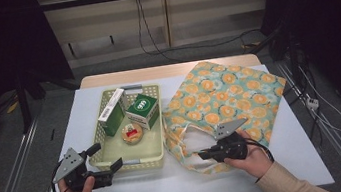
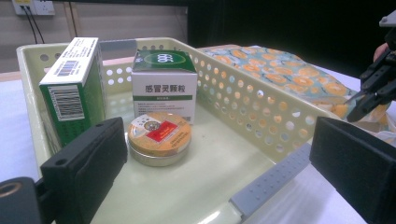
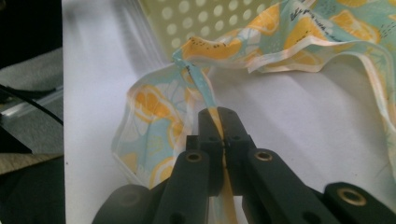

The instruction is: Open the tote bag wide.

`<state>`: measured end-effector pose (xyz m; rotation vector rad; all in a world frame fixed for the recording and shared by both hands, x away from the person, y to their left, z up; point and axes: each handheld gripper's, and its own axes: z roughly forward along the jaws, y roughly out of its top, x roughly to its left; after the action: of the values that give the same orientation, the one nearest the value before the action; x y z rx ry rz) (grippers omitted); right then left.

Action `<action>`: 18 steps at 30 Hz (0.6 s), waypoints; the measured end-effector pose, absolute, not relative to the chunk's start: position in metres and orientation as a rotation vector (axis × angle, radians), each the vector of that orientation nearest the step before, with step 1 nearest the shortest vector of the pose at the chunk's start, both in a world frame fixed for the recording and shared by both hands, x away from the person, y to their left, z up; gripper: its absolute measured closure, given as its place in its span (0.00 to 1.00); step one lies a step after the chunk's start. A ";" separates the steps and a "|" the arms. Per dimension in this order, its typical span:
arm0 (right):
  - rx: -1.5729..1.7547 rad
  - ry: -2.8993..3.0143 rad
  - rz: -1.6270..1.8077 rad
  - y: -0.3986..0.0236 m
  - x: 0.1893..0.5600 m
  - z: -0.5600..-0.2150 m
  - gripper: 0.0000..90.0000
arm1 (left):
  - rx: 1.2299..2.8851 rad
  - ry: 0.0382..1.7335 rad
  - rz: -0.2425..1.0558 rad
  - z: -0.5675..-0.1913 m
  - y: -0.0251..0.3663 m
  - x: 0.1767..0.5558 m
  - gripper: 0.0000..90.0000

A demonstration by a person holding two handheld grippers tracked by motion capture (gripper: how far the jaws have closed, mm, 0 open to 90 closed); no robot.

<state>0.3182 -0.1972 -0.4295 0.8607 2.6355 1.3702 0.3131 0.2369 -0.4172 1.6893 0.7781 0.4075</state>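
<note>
A pale yellow perforated basket [image 1: 151,149] holds a tall green-and-white box [image 1: 112,113], a white box with a green top [image 1: 143,111] and a round orange-lidded tin [image 1: 132,132]. My left gripper [image 1: 105,157] is open at the basket's front left corner. In the left gripper view its jaws stand wide apart around the basket's near rim [image 2: 261,114], with the tin [image 2: 159,135] ahead. A fabric bag with an orange-slice print [image 1: 224,96] lies to the right of the basket. My right gripper [image 1: 201,156] is shut on a strip of the bag's opening edge [image 3: 205,88].
The basket and bag lie on a white table [image 1: 292,149]. A grey handle [image 2: 271,182] runs along the basket's near rim. Bare table lies in front of both. Cables hang at the back wall, and metal rails flank the table.
</note>
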 end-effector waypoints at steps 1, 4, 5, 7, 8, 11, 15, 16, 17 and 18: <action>0.871 2.627 1.385 -0.198 0.318 -0.428 1.00 | 1.690 0.776 0.408 -0.417 0.237 0.313 0.04; 0.864 2.607 1.393 -0.202 0.320 -0.423 1.00 | 1.690 0.777 0.407 -0.417 0.237 0.313 0.04; 0.871 2.597 1.400 -0.204 0.320 -0.421 1.00 | 1.692 0.782 0.406 -0.417 0.237 0.313 0.04; 0.886 2.568 1.416 -0.210 0.322 -0.415 1.00 | 1.691 0.778 0.406 -0.417 0.238 0.313 0.04; 0.897 2.546 1.427 -0.214 0.323 -0.411 1.00 | 1.686 0.780 0.407 -0.417 0.238 0.313 0.04; 0.926 2.492 1.454 -0.225 0.328 -0.403 1.00 | 1.683 0.784 0.407 -0.417 0.238 0.313 0.04; 0.971 2.426 1.480 -0.240 0.336 -0.396 1.00 | 1.685 0.780 0.406 -0.417 0.238 0.313 0.04; 0.981 2.413 1.479 -0.243 0.338 -0.395 1.00 | 1.685 0.780 0.406 -0.417 0.238 0.313 0.04; 0.990 2.402 1.472 -0.245 0.341 -0.394 1.00 | 1.685 0.780 0.406 -0.417 0.238 0.313 0.04; 1.002 2.390 1.467 -0.248 0.344 -0.394 1.00 | 1.685 0.782 0.407 -0.417 0.238 0.313 0.04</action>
<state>0.3441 -0.2483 -0.3942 1.0021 2.3902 1.4674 0.3129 0.2380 -0.4171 1.6854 0.7823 0.4073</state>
